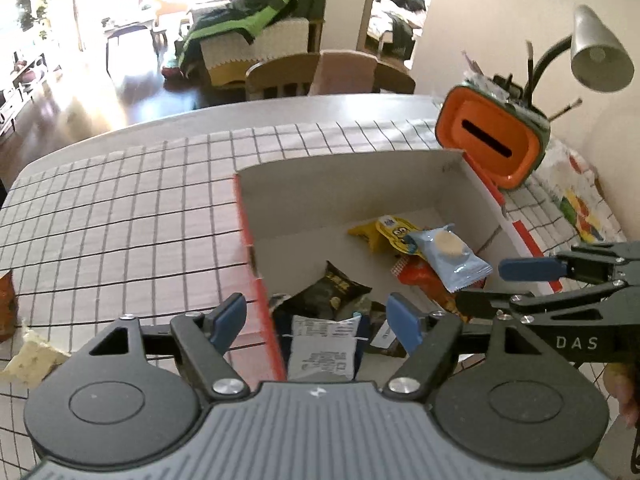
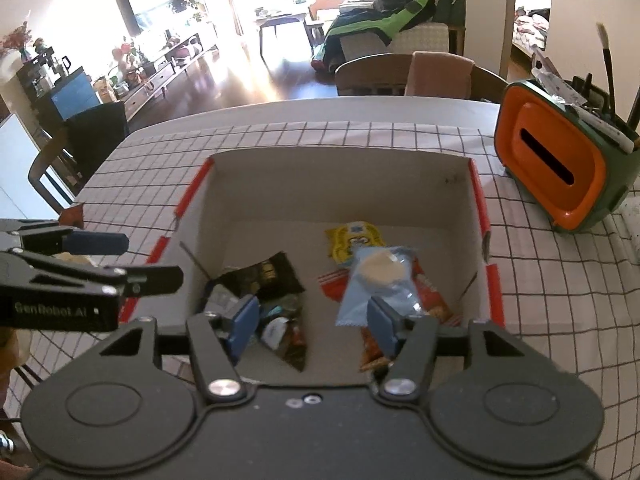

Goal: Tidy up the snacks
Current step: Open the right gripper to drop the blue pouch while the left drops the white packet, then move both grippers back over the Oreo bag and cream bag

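An open cardboard box [image 2: 340, 184] with red edges stands on the checked tablecloth and holds several snack packets. A light blue packet [image 2: 380, 284] lies on top of a yellow packet [image 2: 352, 240] and a red one [image 2: 432, 304]. A black packet [image 2: 268, 276] lies to their left. My right gripper [image 2: 314, 326] is open and empty above the box's near side. My left gripper [image 1: 316, 322] is open and empty over the box's left wall [image 1: 256, 264]. The blue packet [image 1: 448, 256] and black packet [image 1: 336, 290] also show in the left wrist view.
An orange and green holder [image 2: 560, 168] with pens stands right of the box. A lamp [image 1: 596, 52] stands by the wall. A pale snack [image 1: 28, 360] and an orange packet [image 1: 6, 312] lie on the cloth at the left. Chairs [image 2: 400, 72] stand behind the table.
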`<state>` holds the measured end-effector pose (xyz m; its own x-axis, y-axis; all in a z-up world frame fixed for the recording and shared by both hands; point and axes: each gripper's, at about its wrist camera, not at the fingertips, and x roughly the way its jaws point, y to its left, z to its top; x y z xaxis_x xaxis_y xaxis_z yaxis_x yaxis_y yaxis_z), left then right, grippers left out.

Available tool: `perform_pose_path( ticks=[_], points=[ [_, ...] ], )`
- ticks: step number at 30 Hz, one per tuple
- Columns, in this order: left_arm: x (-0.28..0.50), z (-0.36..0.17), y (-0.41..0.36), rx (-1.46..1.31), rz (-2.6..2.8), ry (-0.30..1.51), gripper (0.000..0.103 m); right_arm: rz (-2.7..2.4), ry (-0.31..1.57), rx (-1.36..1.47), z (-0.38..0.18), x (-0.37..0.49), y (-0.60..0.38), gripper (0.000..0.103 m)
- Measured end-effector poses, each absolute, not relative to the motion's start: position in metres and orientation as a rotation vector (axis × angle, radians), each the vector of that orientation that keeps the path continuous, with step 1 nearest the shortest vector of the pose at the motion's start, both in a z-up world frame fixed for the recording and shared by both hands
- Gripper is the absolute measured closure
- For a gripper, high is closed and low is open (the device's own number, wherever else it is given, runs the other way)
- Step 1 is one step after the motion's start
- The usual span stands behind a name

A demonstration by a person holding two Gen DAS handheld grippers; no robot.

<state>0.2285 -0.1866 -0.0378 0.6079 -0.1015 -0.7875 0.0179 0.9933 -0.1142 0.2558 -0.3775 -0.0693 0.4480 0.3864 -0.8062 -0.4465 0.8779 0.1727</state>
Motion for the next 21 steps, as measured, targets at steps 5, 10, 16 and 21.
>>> perform_pose_path(
  ticks=[5, 10, 16, 21],
  points=[
    [0.21, -0.03, -0.161, -0.131, -0.049, 0.888, 0.021, 0.517, 0.968, -0.064, -0.061, 0.243, -0.363, 0.03],
    [0.193, -0.026, -0.129, -0.168, -0.019, 0.872, 0.02, 0.525, 0.939, -0.06, -0.053, 0.231, -0.344, 0.018],
    [0.171, -0.023, -0.085, -0.199, 0.032, 0.841, 0.019, 0.542, 0.919, -0.061, -0.045, 0.217, -0.313, 0.006],
    [0.153, -0.027, -0.044, -0.222, 0.052, 0.849, 0.019, 0.571, 0.913, -0.059, -0.046, 0.208, -0.282, 0.0]
  ],
)
